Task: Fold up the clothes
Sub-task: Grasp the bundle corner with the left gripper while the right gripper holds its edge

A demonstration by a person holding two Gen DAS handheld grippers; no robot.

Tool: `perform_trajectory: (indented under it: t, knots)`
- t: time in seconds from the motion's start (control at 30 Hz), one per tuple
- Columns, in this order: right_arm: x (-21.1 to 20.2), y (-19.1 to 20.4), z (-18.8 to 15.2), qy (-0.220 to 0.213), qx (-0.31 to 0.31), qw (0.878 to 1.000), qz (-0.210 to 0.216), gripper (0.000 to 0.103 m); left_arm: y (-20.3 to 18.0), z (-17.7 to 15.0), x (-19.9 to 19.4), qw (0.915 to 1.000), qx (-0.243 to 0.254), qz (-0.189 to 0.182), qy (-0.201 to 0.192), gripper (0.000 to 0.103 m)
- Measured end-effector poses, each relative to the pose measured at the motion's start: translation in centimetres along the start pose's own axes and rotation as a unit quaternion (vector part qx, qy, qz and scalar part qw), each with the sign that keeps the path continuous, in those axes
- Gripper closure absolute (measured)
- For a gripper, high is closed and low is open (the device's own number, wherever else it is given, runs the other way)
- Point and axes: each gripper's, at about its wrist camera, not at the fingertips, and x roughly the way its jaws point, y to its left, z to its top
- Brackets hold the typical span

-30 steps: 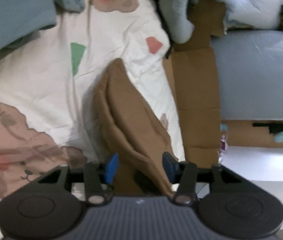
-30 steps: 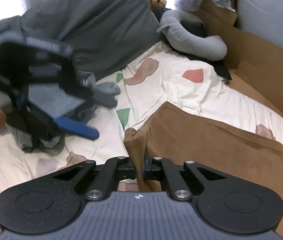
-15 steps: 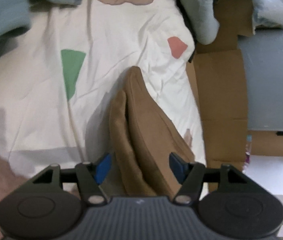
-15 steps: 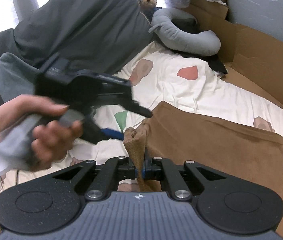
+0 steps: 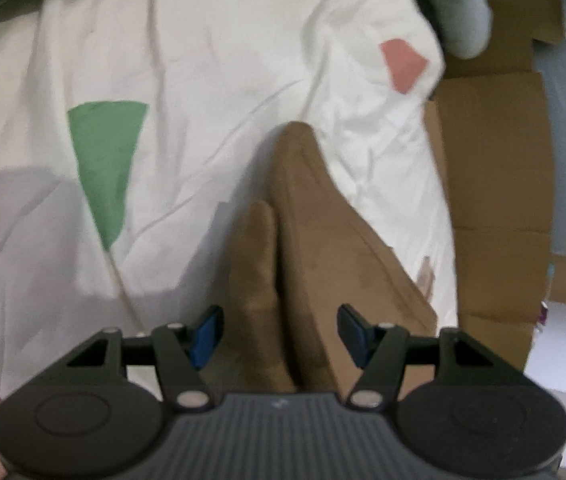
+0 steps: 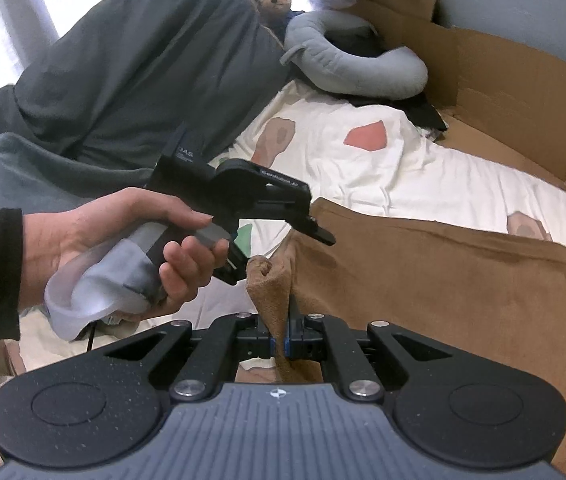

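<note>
A brown garment (image 6: 443, 280) lies spread over the white patterned bedsheet (image 6: 423, 176). My right gripper (image 6: 281, 338) is shut on a bunched corner of it, which stands up between the blue pads. In the left wrist view the same brown garment (image 5: 303, 248) rises as two folds between the fingers of my left gripper (image 5: 279, 330), which is open, its blue pads on either side of the cloth. From the right wrist view the left gripper (image 6: 283, 232), held by a hand (image 6: 123, 248), hovers right over that raised corner.
A dark grey blanket (image 6: 143, 60) and a grey neck pillow (image 6: 355, 68) lie at the head of the bed, with a small teddy bear (image 6: 277, 0). Cardboard (image 6: 503, 84) lines the right side against a grey wall. Blue-grey cloth (image 6: 35, 168) sits at left.
My left gripper has moved in over the raised corner of the brown garment, its open fingers now straddling the folds. My right gripper stays shut on the corner.
</note>
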Motion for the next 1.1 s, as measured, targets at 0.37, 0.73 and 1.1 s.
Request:
perform_trajectory:
  t: [0.37, 0.73, 1.1]
  knots:
    - [-0.8, -0.8, 0.5, 0.000, 0.025, 1.000, -0.003, 0.100, -1.8, 0.0, -0.3, 0.9986, 0.053, 0.007, -0.007, 0.093]
    - [-3.7, -3.7, 3.1, 0.076, 0.064, 0.995, 0.011, 0.101, -8.3, -1.4, -2.1, 0.9963, 0.080, -0.009, -0.028, 0.094]
    - [-4.9, -7.8, 5.7, 0.119, 0.111, 0.986, 0.028, 0.101, -12.8, -3.1, -2.3, 0.9945, 0.097, -0.019, -0.033, 0.094]
